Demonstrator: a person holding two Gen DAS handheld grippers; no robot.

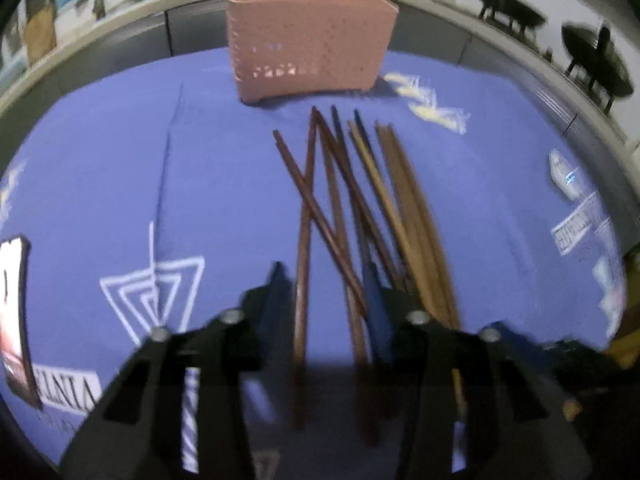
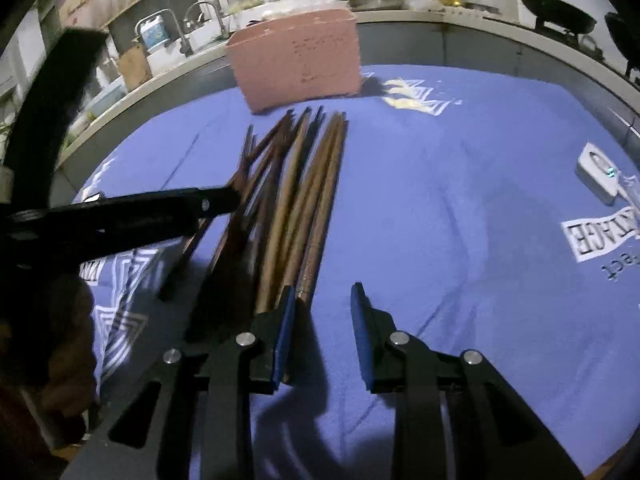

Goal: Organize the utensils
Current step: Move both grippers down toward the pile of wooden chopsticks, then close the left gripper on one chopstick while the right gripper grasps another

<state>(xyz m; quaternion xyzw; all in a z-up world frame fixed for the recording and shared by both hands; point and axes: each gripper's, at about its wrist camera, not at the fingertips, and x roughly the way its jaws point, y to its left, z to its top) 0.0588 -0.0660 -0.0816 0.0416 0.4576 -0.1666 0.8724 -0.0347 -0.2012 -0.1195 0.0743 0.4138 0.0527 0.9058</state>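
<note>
Several long wooden chopsticks [image 1: 340, 208], dark brown and lighter tan, lie in a loose bundle on the blue printed cloth [image 1: 100, 168] covering the table, their tips pointing toward a pink perforated plastic basket [image 1: 308, 40] that stands upright at the far edge of the cloth.

Left side: the left gripper [image 1: 326, 288], black with blue pads, is positioned low over the near ends of the bundle. Its jaws are spread moderately, and several of the darker sticks run between the two fingers; whether either pad touches them cannot be determined. Two of these dark sticks cross one another midway along their length. The lighter sticks lie just beside the outer face of its right-hand finger. In the right wrist view, this same gripper [image 2: 224, 198] enters from the left edge and reaches to the left flank of the bundle.

Right side: the right gripper [image 2: 322, 292] is open wide, with only bare cloth between its fingers. Its left blue pad [image 2: 284, 328] sits just beside the near ends of the tan sticks, at the right flank of the bundle.

Far right: a small white device [image 2: 598, 178] rests on the cloth, well apart from the chopsticks.
</note>
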